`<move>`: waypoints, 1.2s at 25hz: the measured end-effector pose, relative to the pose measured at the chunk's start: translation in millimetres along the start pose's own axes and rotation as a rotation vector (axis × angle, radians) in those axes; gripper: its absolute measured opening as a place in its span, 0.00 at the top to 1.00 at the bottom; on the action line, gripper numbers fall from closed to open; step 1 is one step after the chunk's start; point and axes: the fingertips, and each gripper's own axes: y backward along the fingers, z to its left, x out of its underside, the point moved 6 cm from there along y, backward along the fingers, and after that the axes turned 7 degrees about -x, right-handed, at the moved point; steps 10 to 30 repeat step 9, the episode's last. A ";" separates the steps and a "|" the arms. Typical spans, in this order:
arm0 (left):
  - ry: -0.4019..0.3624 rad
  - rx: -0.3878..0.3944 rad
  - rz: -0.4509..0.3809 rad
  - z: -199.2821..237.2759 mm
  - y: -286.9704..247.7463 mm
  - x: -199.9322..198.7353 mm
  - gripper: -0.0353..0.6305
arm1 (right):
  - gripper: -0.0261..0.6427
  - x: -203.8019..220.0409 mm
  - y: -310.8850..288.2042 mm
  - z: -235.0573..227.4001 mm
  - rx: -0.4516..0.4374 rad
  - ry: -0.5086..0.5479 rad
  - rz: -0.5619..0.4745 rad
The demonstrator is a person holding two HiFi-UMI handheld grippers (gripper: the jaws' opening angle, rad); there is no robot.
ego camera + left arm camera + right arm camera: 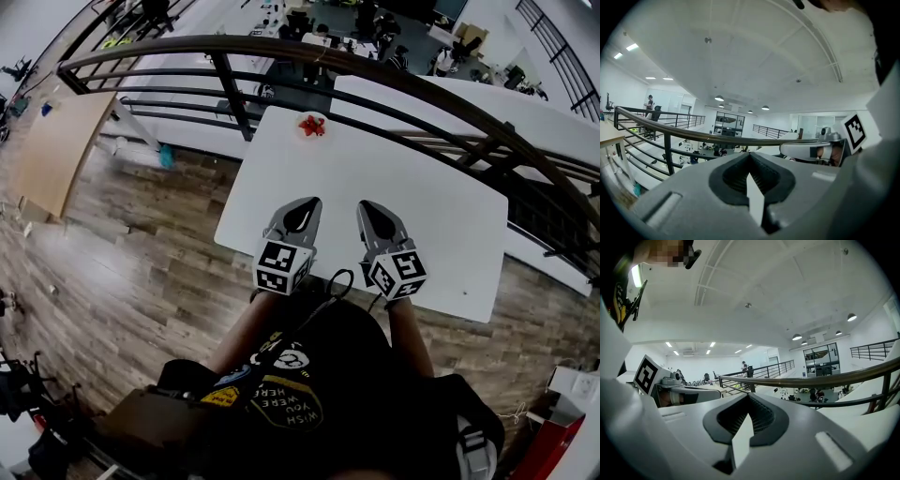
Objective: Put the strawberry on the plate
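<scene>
A red strawberry (312, 124) lies on a small pale plate (300, 133) at the far edge of the white table (375, 197) in the head view. My left gripper (306, 202) and right gripper (367, 207) are side by side over the table's near edge, far from the plate. Both are shut with nothing between the jaws. In the left gripper view, the left gripper (750, 155) is tilted up at the ceiling and railing. The right gripper (749, 397) is tilted up the same way in its own view. Neither gripper view shows the strawberry or the plate.
A black curved railing (281, 54) runs just beyond the table's far edge. Another white table (459, 105) stands at the back right. Wooden floor (131, 244) lies to the left, with a wooden desk (56, 141) at the far left.
</scene>
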 end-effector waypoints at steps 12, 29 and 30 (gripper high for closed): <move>-0.007 0.015 -0.001 7.1 1.0 0.9 0.95 | 0.96 -2.3 -6.8 2.7 0.007 0.008 -0.011; -0.007 0.015 -0.001 7.1 1.0 0.9 0.95 | 0.96 -2.3 -6.8 2.7 0.007 0.008 -0.011; -0.007 0.015 -0.001 7.1 1.0 0.9 0.95 | 0.96 -2.3 -6.8 2.7 0.007 0.008 -0.011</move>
